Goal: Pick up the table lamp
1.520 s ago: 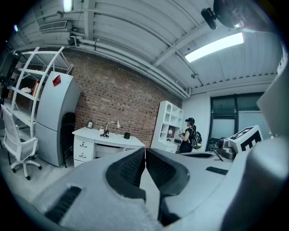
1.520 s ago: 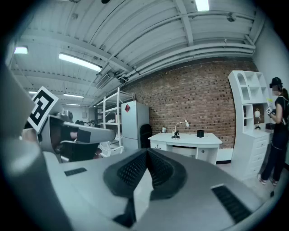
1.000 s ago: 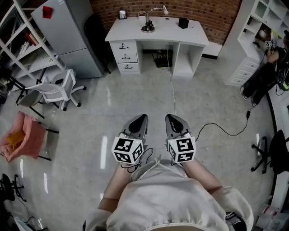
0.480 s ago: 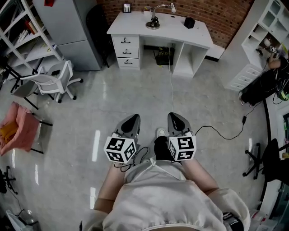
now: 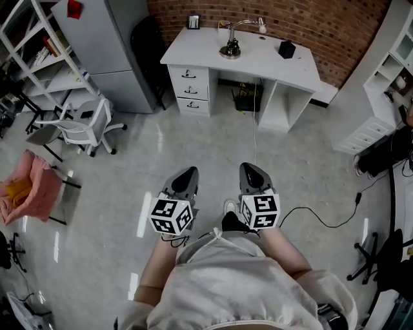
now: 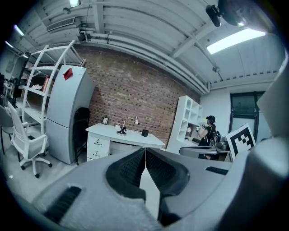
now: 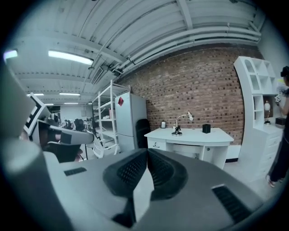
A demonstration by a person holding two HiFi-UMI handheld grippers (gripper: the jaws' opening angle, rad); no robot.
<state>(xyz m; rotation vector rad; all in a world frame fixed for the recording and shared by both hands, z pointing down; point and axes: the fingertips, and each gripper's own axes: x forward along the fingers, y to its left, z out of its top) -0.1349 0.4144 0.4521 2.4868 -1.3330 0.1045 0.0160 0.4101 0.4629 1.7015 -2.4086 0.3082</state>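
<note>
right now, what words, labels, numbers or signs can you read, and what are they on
No text reads in any view.
left cube and right cube: black and white square patterns only, no words.
red tag on the fridge: too small to tell if it bears print.
frame on the desk: too small to read.

The desk (image 5: 258,63) stands far, against the wall, with the table lamp (image 5: 231,48) on it and a small box (image 5: 286,49) to the lamp's right. A refrigerator (image 5: 103,58) stands left of the desk, an office chair (image 5: 80,126) nearer. The left gripper (image 5: 188,174) and right gripper (image 5: 249,169) are near, side by side, well apart from the desk.
</note>
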